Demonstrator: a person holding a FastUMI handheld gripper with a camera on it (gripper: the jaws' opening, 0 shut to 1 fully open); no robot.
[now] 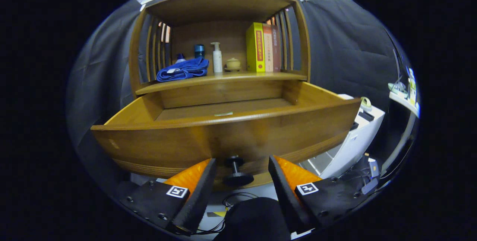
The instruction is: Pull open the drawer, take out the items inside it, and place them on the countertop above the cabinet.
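Note:
A wooden drawer stands pulled out of the cabinet, its front panel close ahead of me. A black knob on that panel sits between my two fingers, with a gap on each side. My gripper is open, its orange-backed fingers flanking the knob without touching it. From this low angle the drawer floor is mostly hidden; a small pale strip lies on it near the front. On the countertop above lie a blue cloth, a white pump bottle, a small tan pot and three upright books.
A dark blue cup stands behind the cloth. Slatted wooden sides enclose the shelf. To the right stand a white unit with items on top and a small shelf. Cables lie on the floor below the drawer.

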